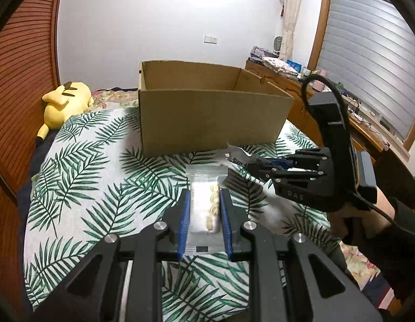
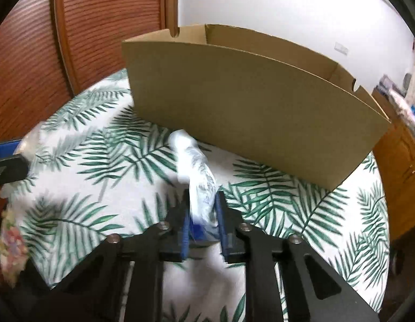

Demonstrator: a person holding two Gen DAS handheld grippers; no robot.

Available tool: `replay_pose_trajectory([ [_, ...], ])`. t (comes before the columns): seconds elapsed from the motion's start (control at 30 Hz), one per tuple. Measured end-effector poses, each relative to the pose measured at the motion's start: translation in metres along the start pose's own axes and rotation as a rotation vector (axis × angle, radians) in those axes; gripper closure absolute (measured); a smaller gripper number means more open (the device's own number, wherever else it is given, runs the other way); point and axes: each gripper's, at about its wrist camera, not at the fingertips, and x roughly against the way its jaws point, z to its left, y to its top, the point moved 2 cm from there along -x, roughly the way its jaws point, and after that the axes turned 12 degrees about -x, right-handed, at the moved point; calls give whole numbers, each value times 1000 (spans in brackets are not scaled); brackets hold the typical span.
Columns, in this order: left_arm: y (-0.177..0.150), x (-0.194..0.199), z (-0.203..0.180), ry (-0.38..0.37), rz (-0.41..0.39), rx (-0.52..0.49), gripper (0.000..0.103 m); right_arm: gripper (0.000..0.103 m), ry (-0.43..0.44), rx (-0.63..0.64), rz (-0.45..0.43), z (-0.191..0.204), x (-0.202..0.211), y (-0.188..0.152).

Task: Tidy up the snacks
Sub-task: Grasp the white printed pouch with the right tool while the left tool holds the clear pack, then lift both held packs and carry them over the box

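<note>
Your left gripper has its blue pads clamped on a clear zip bag of pale ring-shaped snacks, one pad on each long side, and the bag sticks out forward over the leaf-print cloth, a little short of the box. Your right gripper is squeezed onto a white and blue snack packet; that view is blurry, so the print on it can't be read, but the packet's free end points up toward the box's near wall. From the left wrist view you can see the right gripper coming in from the right with the crinkled white packet in its tips, just beside the zip bag's top corner. The cardboard box stands open on the cloth right behind both snacks, flaps up, and what's inside isn't visible. Off to the far left a yellow plush toy lies by the slatted wooden wall, and a cluttered wooden dresser runs along the right under the window blinds.
</note>
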Motion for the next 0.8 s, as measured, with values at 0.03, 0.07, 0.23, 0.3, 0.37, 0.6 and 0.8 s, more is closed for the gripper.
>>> replay_pose_trajectory([
  [0.03, 2, 0, 0, -1, -1, 1, 84, 90, -6, 1, -11, -1, 4, 0],
  [0.07, 5, 1, -1, -5, -2, 5, 84, 90, -8, 0, -15, -4, 10, 0],
  [0.23, 24, 0, -3, -18, -9, 5, 84, 90, 18, -36, -40, -8, 25, 5],
  [0.3, 33, 0, -2, -20, -15, 2, 84, 90, 28, -47, -59, -9, 36, 9],
  [0.37, 42, -1, -2, -25, -22, 3, 84, 90, 42, -61, -89, -10, 49, 14],
  [0.6, 71, -5, -1, -24, -32, -13, 84, 90, 88, -121, -172, -20, 87, 30],
  [0.8, 89, -8, 1, -5, -58, -2, 84, 90, 106, -110, -234, -25, 111, 42],
])
